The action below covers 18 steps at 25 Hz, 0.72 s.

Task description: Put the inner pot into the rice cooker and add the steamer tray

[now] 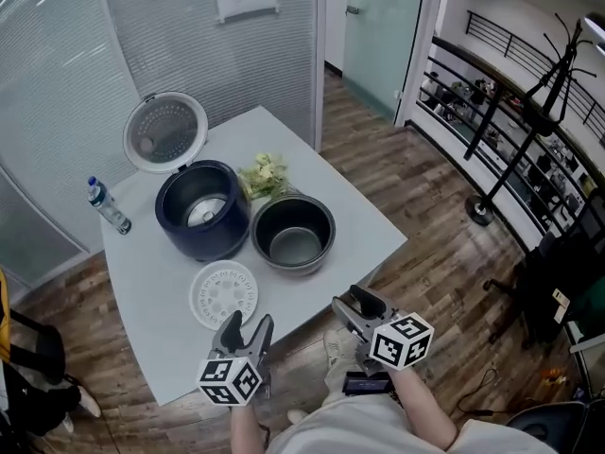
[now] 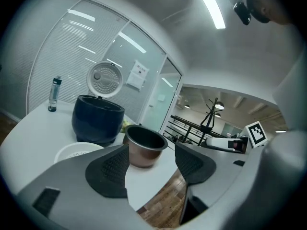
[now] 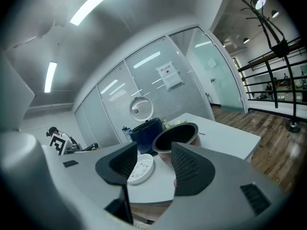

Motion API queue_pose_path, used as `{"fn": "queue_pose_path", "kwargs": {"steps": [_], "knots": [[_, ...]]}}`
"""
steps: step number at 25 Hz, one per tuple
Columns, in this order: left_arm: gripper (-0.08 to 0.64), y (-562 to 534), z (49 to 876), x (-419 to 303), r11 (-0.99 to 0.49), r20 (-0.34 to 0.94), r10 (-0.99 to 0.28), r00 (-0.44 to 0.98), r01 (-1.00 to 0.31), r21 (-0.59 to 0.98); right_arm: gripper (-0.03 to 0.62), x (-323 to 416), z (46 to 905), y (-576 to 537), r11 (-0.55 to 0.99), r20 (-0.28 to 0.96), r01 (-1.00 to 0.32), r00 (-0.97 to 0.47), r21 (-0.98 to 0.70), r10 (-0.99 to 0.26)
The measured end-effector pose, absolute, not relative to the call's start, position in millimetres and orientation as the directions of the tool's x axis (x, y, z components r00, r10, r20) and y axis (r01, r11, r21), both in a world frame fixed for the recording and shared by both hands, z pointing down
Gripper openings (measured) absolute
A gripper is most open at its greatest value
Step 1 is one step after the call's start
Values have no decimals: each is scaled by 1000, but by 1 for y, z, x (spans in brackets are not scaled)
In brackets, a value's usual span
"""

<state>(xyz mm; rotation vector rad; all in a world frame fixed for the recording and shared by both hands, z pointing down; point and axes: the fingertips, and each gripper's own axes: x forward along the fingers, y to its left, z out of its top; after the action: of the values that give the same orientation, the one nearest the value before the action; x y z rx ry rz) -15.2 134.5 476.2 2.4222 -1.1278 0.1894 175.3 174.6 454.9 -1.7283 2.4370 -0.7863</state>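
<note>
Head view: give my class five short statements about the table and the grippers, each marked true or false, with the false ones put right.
1. The rice cooker has its lid open. True.
2. The inner pot sits inside the rice cooker. False: it stands on the table beside the cooker.
3. The steamer tray lies on the table, on the person's side of the cooker. True.
4. The left gripper is shut on the steamer tray. False: its jaws are apart and hold nothing.
5. A bottle stands upright on the table. True.
</note>
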Motion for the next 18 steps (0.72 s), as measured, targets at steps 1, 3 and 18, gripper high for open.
{"fn": "queue_pose_path", "kwargs": {"steps": [1,3,18], "knots": [[291,121,478,-9,-552,318,-692,648,-759,345,221,182,456,158,250,247,-865,-381,-436,-891],[291,93,483,3,-532,336,-698,633,-772,349,221,197,457,125,259,252,-859,-395,-441,-883],[291,-23,529,42,-326,464,-730,502,-853,409,219,263,505,-34,279,362,-815,-496,-508,-789]]}}
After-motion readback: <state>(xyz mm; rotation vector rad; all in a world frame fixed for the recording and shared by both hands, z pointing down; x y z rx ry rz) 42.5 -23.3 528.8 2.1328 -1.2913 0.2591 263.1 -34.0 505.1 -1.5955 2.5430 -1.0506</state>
